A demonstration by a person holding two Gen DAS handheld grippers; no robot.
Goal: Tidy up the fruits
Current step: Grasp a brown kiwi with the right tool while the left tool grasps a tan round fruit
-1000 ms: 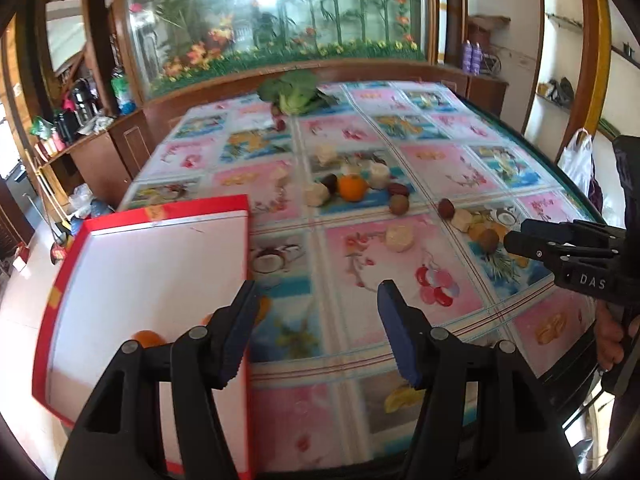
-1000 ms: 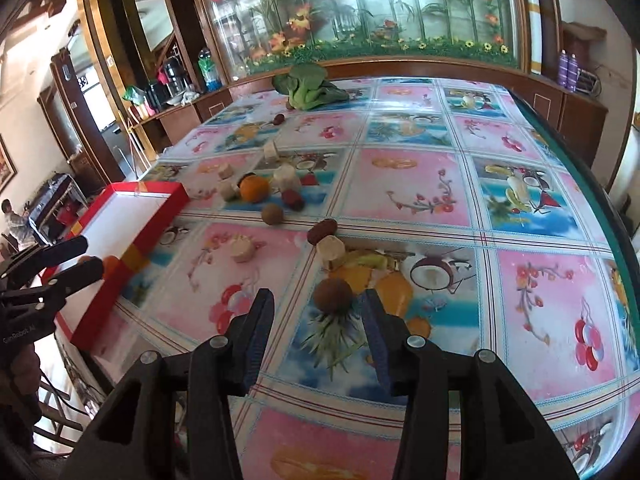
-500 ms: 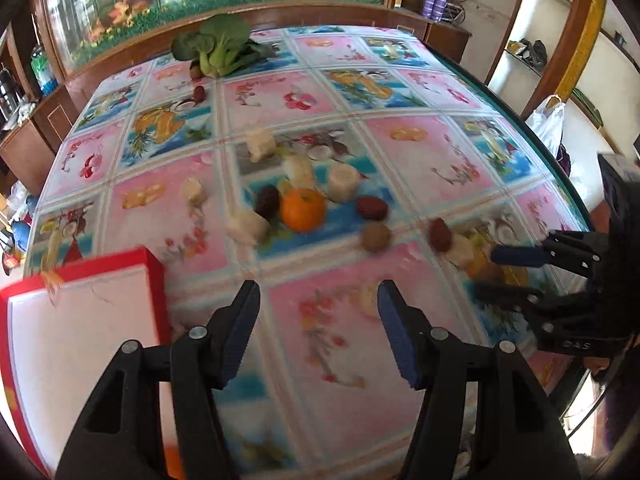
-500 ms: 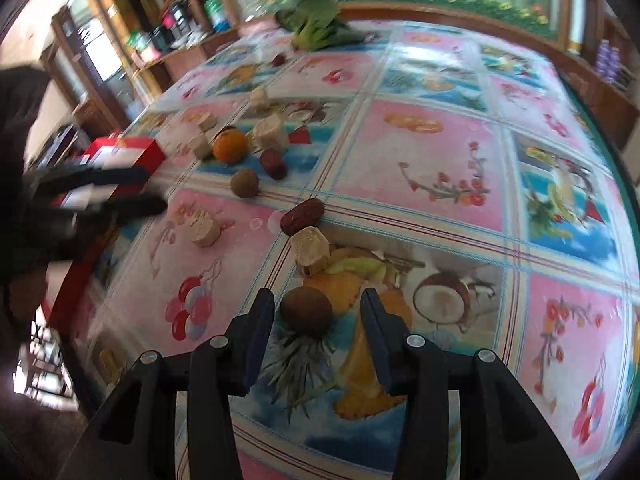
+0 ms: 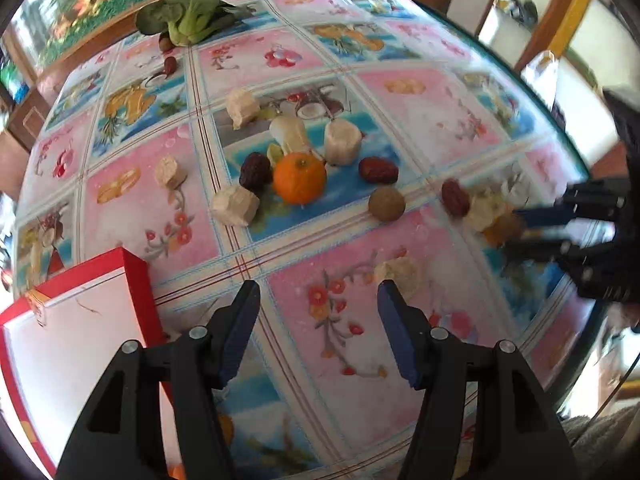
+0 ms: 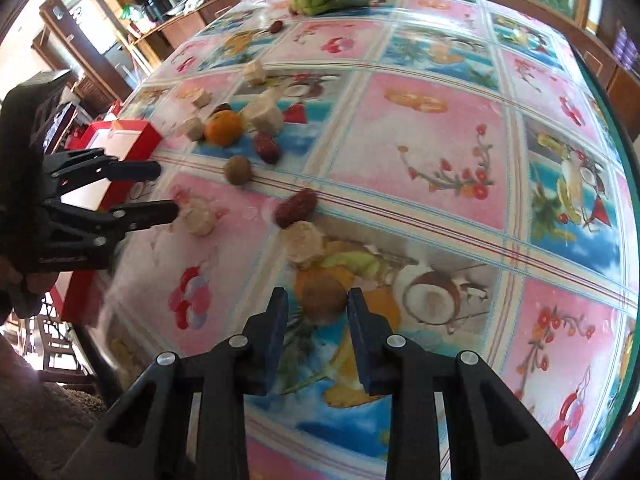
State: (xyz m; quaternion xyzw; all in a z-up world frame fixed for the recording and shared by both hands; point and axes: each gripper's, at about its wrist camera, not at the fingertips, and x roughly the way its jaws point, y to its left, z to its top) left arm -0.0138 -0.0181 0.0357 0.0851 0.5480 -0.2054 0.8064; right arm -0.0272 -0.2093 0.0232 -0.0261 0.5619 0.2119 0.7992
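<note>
Fruits lie scattered on the patterned tablecloth: an orange [image 5: 299, 178], dark dates [image 5: 378, 170], a brown round fruit [image 5: 386, 203], several pale cut chunks [image 5: 235, 211]. My left gripper [image 5: 318, 300] is open and empty above the cloth, with a pale chunk [image 5: 400, 274] just beyond its right finger. My right gripper [image 6: 318, 304] is open with its jaws on either side of a brown round fruit [image 6: 323, 297]; they do not visibly touch it. The red-rimmed white tray [image 5: 72, 344] lies at the lower left of the left wrist view.
A leafy green vegetable [image 5: 188, 12] lies at the table's far end. A wooden cabinet with bottles [image 6: 172, 4] stands beyond the table's left side. The table's edge [image 6: 616, 128] curves along the right. The left gripper shows in the right wrist view [image 6: 164, 190].
Both grippers have moved forward and lower over the table. The right gripper's jaws now stand on either side of the brown fruit. The left gripper has moved off the tray toward the fruit cluster.
</note>
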